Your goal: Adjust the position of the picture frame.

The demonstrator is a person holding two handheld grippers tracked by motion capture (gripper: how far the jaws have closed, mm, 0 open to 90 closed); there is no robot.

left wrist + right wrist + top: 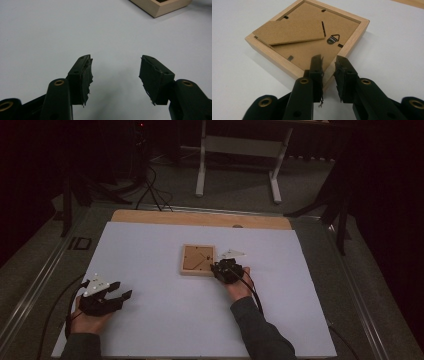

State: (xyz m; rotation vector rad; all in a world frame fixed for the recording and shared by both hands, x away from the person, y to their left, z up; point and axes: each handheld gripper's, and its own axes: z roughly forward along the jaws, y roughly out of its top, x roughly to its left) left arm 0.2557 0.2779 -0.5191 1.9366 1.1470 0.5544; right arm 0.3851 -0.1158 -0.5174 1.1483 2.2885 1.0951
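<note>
The left gripper (121, 290), matte black with torn rubbery pads, rests on the white sheet (150, 320), jaws wide apart with nothing between them. Ahead of it to the right lies the frame (197, 259): square, pale wood, face down, its brown fibreboard back showing metal tabs, a small hanger and a flat stand slanting toward one corner. The right gripper (328, 65) sits at the frame's near corner, jaws narrowly apart astride the wooden rim. Beyond the sheet are a wooden table edge (200, 218), grey carpet and white desk legs (202, 165) in a dim room.
</note>
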